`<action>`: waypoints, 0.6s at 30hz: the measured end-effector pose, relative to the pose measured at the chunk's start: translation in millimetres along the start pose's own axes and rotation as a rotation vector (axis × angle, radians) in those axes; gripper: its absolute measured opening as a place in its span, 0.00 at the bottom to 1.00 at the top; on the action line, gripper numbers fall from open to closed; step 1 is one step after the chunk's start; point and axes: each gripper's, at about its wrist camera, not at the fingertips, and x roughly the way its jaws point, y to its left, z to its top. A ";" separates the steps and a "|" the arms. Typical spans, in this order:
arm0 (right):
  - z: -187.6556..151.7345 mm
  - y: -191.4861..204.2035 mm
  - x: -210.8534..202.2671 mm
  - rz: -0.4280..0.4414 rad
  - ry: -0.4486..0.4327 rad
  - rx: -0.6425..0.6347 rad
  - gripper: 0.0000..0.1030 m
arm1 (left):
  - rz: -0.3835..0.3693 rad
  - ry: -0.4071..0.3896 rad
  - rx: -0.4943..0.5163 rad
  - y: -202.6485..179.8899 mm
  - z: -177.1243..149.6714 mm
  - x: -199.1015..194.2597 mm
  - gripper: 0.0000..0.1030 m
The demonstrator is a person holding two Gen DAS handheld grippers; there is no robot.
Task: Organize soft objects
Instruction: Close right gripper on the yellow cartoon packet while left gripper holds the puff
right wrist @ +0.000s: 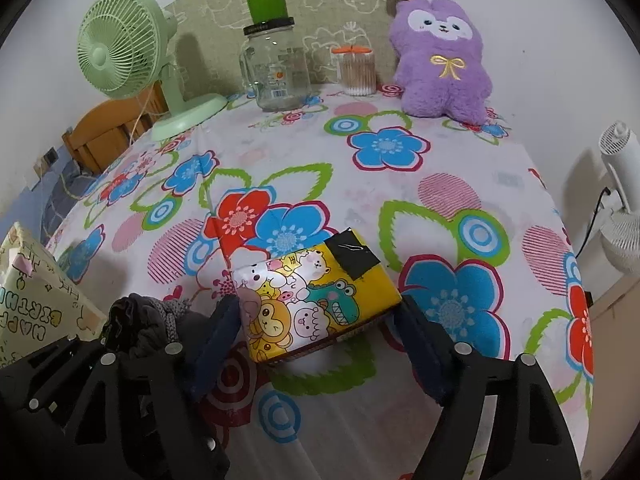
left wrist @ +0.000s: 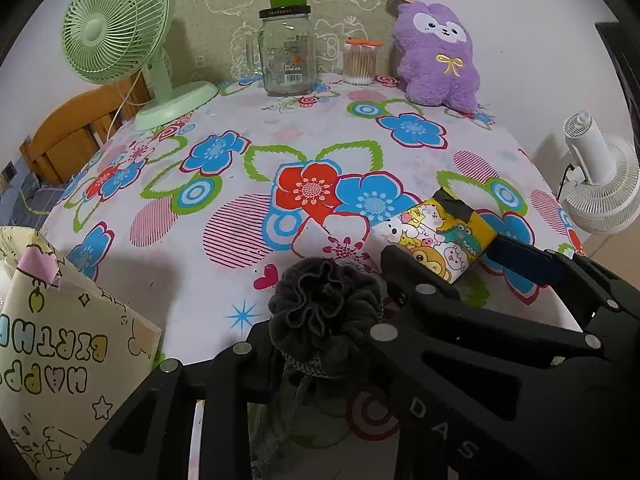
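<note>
right wrist view: a yellow cartoon-print packet [right wrist: 320, 300] lies on the flowered tablecloth [right wrist: 400, 184] between the right gripper's [right wrist: 320, 320] open jaws, pads at its edges, no squeeze visible. left wrist view alone shows the left gripper [left wrist: 320, 312] clamped on a grey drawstring pouch's [left wrist: 324, 304] gathered neck. at the back, an apparently empty glass jar [left wrist: 285, 56] and a tub of cotton swabs [left wrist: 360, 64] stand beside a purple plush toy [left wrist: 436, 56].
</note>
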 end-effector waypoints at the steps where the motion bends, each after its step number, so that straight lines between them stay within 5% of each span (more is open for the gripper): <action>1: -0.3 -0.1 -0.4 -0.006 -0.001 0.003 0.75 | -0.001 0.000 0.001 0.1 0.1 0.0 0.32; 18: -15.8 3.0 -15.4 -0.067 0.033 0.064 0.73 | -0.027 0.019 0.032 0.0 -10.6 -10.5 0.30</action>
